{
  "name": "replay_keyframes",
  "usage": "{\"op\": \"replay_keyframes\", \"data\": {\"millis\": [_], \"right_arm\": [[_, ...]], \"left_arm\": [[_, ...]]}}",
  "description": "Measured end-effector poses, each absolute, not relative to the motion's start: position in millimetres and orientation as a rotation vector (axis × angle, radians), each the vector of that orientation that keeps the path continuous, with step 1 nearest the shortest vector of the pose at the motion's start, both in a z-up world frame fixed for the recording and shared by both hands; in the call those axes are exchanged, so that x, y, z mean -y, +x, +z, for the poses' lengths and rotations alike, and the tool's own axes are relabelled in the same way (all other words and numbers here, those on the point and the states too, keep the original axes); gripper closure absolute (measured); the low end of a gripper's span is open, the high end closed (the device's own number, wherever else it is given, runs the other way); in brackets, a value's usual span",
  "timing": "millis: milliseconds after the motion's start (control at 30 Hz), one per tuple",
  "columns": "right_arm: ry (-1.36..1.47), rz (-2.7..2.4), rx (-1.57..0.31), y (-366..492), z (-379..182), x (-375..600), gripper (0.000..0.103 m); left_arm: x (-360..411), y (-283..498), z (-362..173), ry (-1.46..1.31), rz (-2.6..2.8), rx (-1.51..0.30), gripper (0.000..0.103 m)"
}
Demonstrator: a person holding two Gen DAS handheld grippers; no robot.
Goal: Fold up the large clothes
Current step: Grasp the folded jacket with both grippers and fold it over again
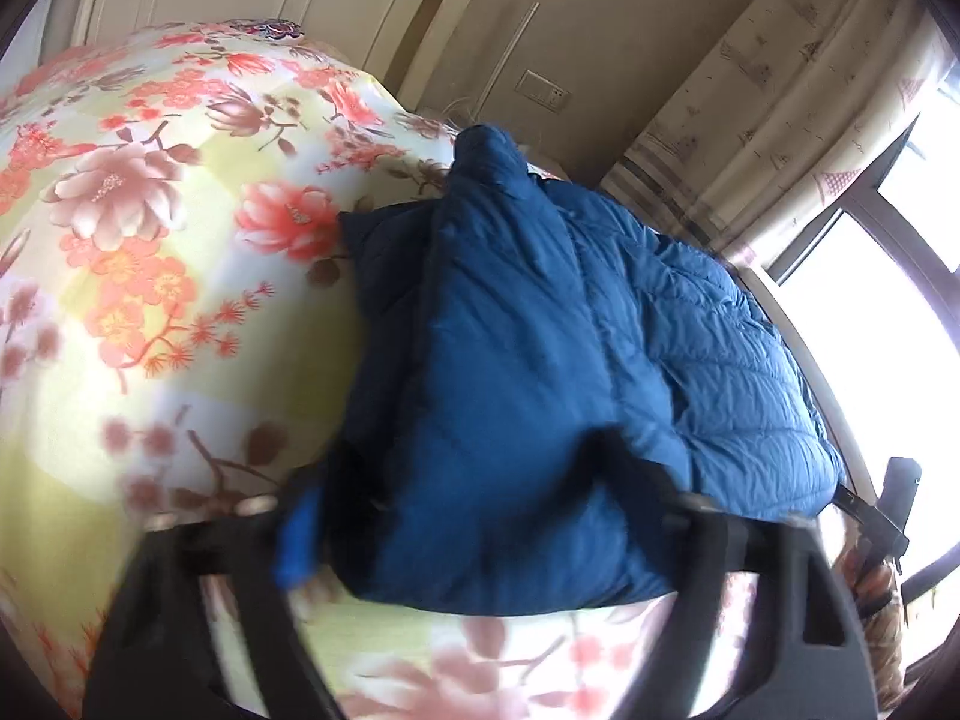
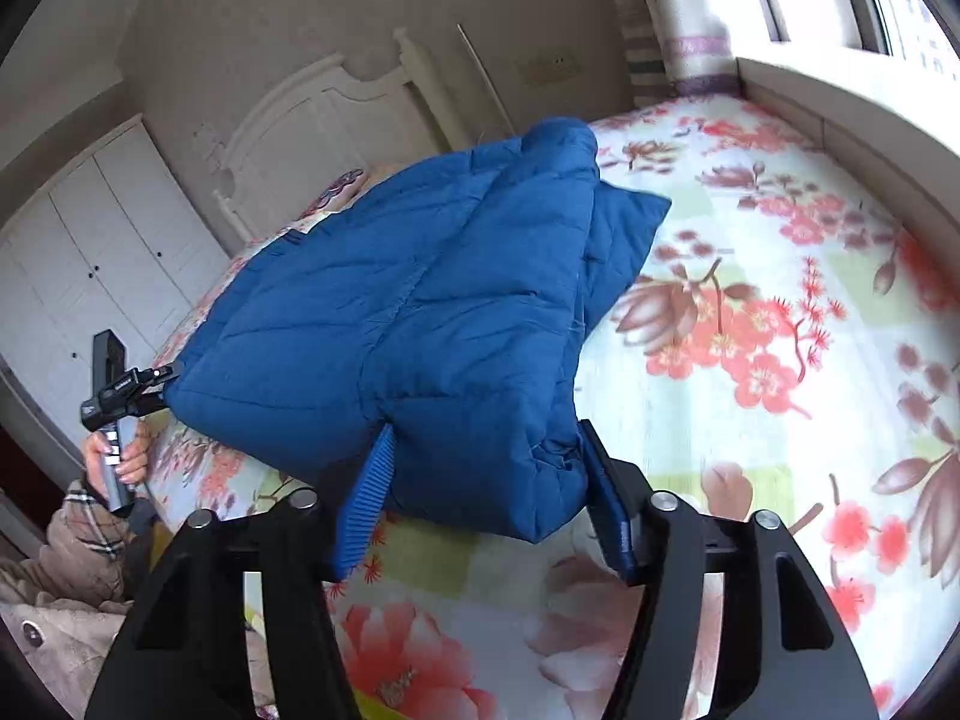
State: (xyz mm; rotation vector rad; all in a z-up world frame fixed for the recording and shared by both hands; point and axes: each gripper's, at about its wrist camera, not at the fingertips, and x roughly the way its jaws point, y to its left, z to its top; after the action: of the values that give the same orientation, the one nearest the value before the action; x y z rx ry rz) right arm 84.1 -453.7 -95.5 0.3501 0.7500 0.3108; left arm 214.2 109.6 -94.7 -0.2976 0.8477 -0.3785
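A blue quilted down jacket (image 1: 540,348) lies on the floral bedsheet (image 1: 120,240), with one half laid over the other. My left gripper (image 1: 474,516) is open, its jaws wide on either side of the jacket's near corner. In the right wrist view the jacket (image 2: 390,312) fills the middle. My right gripper (image 2: 486,468) is open, its blue-padded fingers (image 2: 366,498) straddling the jacket's other near corner. The left gripper also shows in the right wrist view (image 2: 165,384), at the jacket's far left corner, held by a hand (image 2: 117,450).
A white headboard (image 2: 312,132) and white wardrobe (image 2: 90,240) stand behind the bed. A patterned curtain (image 1: 768,120) and bright window (image 1: 888,276) lie along the bed's side, with a window ledge (image 2: 852,120). Bare floral sheet (image 2: 780,330) spreads beside the jacket.
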Motion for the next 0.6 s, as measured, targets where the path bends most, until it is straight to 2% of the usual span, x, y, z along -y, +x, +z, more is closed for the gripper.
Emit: {"op": "replay_keyframes", "data": {"millis": [33,67,133,300,367,467,533,567,600], "right_arm": [[0.326,0.315,-0.747,82,-92,450,0.059],[0.288,0.3,-0.735,78,-87,445,0.064],[0.262,0.28,-0.733,68,-84,440,0.067],[0.3,0.328,-0.749,45,-83,444,0.068],[0.302,0.369,-0.778,33,-84,444,0.067],[0.243,0.403,-0.838,18,-76,442,0.06],[0.156,0.301,-0.815,13,-58,444,0.035],[0.129,0.238,-0.783,13,-45,445,0.017],[0.118,0.2,-0.743,15,-30,443,0.014]], "left_arm": [[-105,210,-92,-0.268,-0.369,-0.837,0.056],[-99,201,-88,-0.224,-0.351,-0.817,0.061],[-99,188,-86,-0.212,-0.356,-0.805,0.07],[-115,146,-85,-0.229,-0.381,-0.811,0.072],[-121,135,-86,-0.224,-0.38,-0.828,0.069],[-126,117,-78,-0.173,-0.297,-0.826,0.047],[-128,107,-63,-0.095,-0.176,-0.769,0.007],[-125,101,-50,-0.039,-0.087,-0.695,0.002],[-118,96,-36,0.014,-0.02,-0.614,0.002]]}}
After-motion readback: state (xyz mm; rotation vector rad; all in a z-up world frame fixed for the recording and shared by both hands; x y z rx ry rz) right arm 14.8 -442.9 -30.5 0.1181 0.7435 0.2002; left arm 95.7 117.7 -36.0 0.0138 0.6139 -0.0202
